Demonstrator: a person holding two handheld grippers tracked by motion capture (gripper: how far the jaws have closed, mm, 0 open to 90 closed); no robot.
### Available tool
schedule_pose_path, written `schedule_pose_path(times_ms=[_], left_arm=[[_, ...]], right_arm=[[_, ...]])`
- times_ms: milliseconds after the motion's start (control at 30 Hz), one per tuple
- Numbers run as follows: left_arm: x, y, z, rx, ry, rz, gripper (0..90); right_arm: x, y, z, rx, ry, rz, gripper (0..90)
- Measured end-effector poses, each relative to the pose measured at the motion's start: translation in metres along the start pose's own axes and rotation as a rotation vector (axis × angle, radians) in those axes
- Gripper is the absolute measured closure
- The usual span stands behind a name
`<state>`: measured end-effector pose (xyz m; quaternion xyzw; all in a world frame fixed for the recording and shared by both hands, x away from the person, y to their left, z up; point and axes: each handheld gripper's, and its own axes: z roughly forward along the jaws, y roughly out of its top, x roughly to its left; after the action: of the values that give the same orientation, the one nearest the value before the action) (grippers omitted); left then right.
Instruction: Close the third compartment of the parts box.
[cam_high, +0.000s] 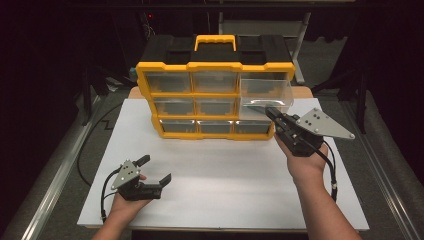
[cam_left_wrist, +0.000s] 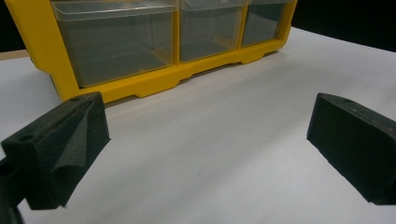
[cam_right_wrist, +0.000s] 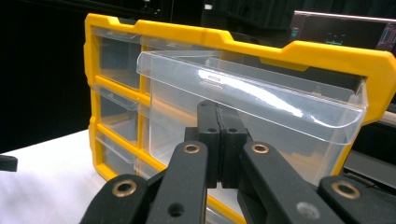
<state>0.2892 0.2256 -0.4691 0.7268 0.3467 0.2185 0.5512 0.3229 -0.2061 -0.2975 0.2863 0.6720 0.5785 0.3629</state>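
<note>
The right gripper (cam_high: 272, 114), fingers clenched together, pressed under the front of the clear drawer (cam_high: 265, 94) drawn partway from the organizer's (cam_high: 215, 67) right column. It could slip off, tipping the drawer. The left gripper (cam_high: 156, 170) rested released on the bench (cam_high: 225, 165).

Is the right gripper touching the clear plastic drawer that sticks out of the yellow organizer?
Touching. In the right gripper view, the right gripper has its black jaws shut, with their tips against the front of the clear plastic drawer, under its lip.
</note>
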Motion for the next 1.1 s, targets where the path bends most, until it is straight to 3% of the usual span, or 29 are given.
schedule_pose_path(times_ms=[1100], left_arm=[[0.0, 0.0, -0.001, 0.001, -0.002, 0.0, 0.3]], right_arm=[[-0.015, 0.003, 0.028, 0.017, -0.047, 0.002, 90.0]])
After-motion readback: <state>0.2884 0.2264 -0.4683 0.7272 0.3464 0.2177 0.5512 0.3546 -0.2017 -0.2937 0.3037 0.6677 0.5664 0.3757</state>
